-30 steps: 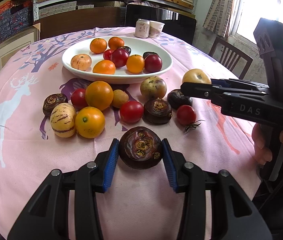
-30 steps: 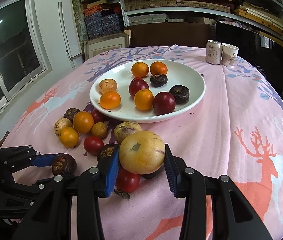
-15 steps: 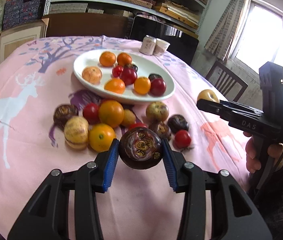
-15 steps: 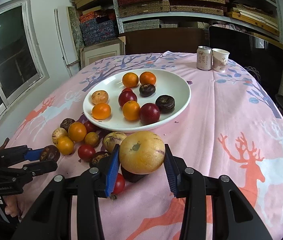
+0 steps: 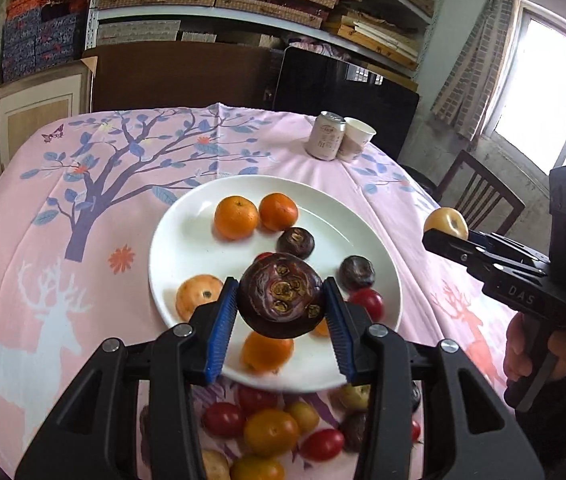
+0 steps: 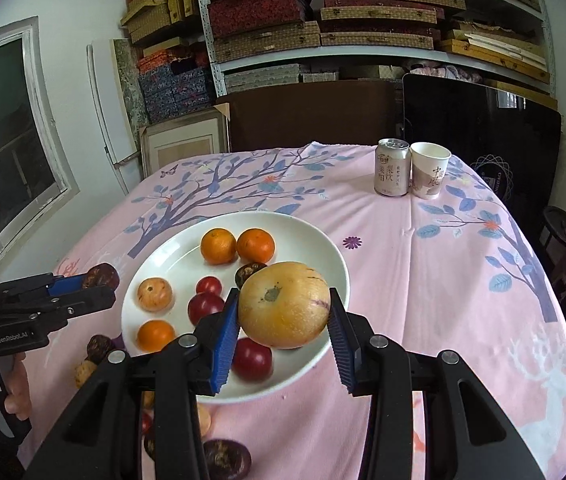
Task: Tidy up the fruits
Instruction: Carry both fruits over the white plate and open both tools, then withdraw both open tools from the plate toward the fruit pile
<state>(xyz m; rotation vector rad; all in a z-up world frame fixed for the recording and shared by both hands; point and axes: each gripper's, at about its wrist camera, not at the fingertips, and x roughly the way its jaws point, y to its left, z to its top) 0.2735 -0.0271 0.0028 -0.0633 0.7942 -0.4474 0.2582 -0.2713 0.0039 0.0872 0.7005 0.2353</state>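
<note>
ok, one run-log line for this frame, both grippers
left gripper: shut on dark purple round fruit | right gripper: shut on yellow purple-streaked melon | both above white round plate | not yet released

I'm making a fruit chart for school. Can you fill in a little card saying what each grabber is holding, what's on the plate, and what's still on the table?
left gripper: shut on the dark purple fruit, fingers on both its sides, held above the plate
right gripper: shut on the yellow round fruit, held above the plate
white plate: holds oranges, red fruits, dark purple fruits and one tan fruit
tablecloth: pink, with trees and deer; loose fruits lie near the plate's front edge
far side of table: drink can beside paper cup
</note>
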